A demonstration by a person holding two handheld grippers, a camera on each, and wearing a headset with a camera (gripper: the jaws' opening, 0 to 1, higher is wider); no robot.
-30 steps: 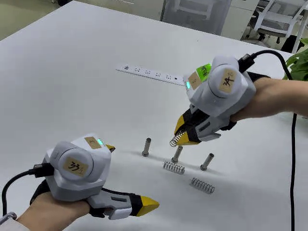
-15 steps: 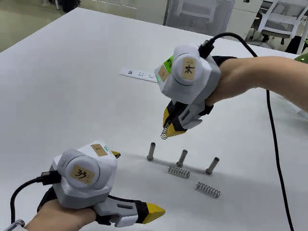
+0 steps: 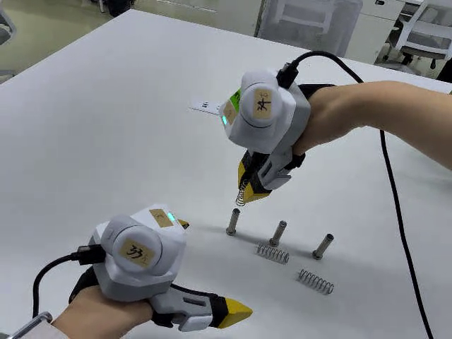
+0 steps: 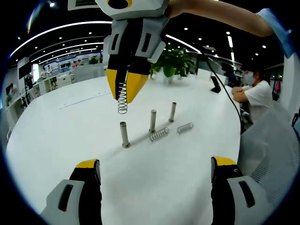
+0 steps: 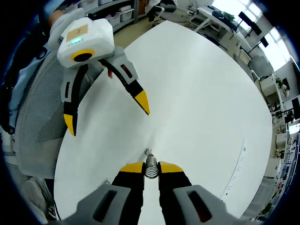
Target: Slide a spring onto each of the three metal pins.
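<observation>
1. Movement first: over the last second the right tongs (image 3: 246, 196) have carried their spring (image 3: 242, 192) away from the middle pin (image 3: 278, 232) and across to the left pin (image 3: 233, 221); they also stand more upright now.
2. Right tongs: nearly closed, pinching the upper coils of the spring; its lower end hangs free at about 12 o'clock of the left pin in the head view, close above the top but apart from it.
3. Left tongs (image 4: 154, 163): wide open and holding nothing; they wait low over the bench (image 3: 106, 127) at about 7 o'clock of the pins and have barely moved.
4. Pins: all three, including the right pin (image 3: 323, 246), stand bare in a row.
5. Spare springs: one (image 3: 272, 253) lies at about 6 o'clock of the middle pin, just beside it; the other (image 3: 315, 281) lies at about 7 o'clock of the right pin; neither has shifted on the bench.
6. Meaning, as I judge it: carrying is done and threading of the first spring is about to start; the spring's open end must line up with the pin top before lowering, and a small sideways error would make it catch on the rim.
</observation>
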